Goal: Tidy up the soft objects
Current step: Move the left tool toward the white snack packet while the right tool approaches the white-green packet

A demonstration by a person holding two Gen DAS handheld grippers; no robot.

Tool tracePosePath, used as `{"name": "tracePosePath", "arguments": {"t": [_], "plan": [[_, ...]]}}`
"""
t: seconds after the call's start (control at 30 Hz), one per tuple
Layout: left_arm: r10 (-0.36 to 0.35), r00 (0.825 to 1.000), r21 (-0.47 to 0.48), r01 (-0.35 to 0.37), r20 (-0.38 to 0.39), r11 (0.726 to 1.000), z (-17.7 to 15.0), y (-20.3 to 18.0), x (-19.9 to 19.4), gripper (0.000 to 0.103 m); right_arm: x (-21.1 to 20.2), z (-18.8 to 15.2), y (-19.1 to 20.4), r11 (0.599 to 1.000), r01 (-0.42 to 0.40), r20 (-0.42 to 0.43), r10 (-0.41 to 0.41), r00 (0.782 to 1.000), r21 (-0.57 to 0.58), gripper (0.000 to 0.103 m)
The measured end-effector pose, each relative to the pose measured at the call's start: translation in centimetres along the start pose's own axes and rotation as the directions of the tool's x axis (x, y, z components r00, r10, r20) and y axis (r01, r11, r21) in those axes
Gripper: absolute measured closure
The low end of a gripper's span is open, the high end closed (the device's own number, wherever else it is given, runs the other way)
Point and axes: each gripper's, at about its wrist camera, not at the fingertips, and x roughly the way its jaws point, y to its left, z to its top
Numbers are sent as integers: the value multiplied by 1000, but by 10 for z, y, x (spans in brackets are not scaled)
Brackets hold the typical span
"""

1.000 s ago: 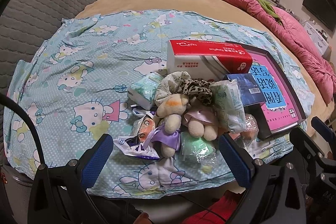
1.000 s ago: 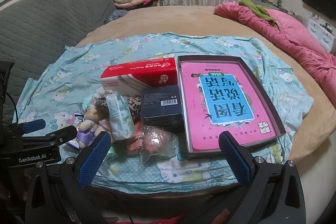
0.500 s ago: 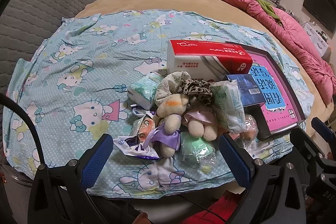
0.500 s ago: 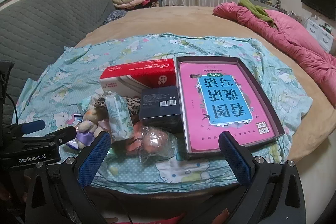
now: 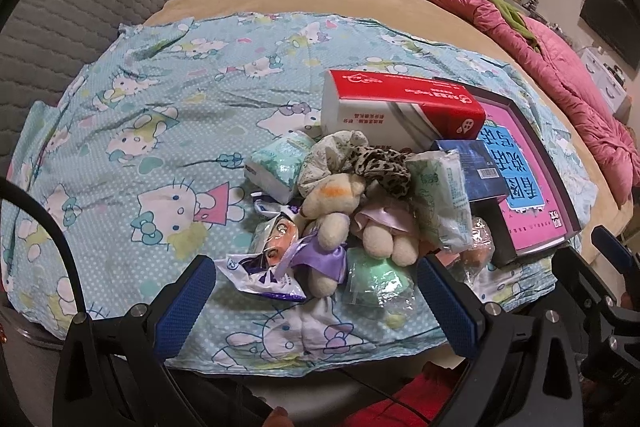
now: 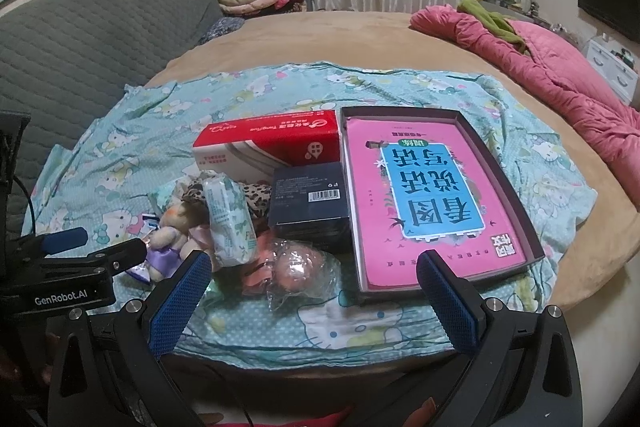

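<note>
Both jaws gape wide and empty: the left hand-held gripper (image 5: 316, 297) hangs just short of the plush toys (image 5: 340, 211), the right hand-held gripper (image 6: 314, 291) beside it. The toys lie heaped on the bed's blue sheet (image 5: 160, 115), touching a wrapped tissue pack (image 5: 440, 199). They look light and squashy; pinch a body, not the slippery wrappers. Behind the toys sits a red box (image 5: 400, 107).
</note>
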Motion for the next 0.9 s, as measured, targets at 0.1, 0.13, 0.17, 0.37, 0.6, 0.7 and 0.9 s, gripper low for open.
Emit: {"name": "tracePosePath", "arguments": {"t": [0.1,0.13,0.17,0.37,0.6,0.7,0.9], "plan": [[-7,1000,-21,6,-7,1000,0,7,2,2,2,0,3,1000,-1,-6,1,1000,-11,0],[-8,1000,-28,8,-8,1000,-1,9,2,2,3,0,4,1000,-1,-8,1,1000,-15,0],[-11,1000,-34,10,-9,999,0,11,3,2,4,0,5,1000,-2,-9,2,1000,-20,0],[-17,1000,-64,16,-19,998,0,24,6,2,9,2,14,999,-12,-15,11,1000,-49,0],[-27,999,-109,23,-39,994,2,46,12,2,19,5,25,996,-23,-27,21,999,-82,0],[-45,997,-142,36,-59,989,1,61,17,2,22,6,29,995,-27,-30,24,999,-93,0],[-76,993,-189,57,-95,980,0,83,29,2,28,9,33,994,-27,-33,23,999,-106,0]]}}
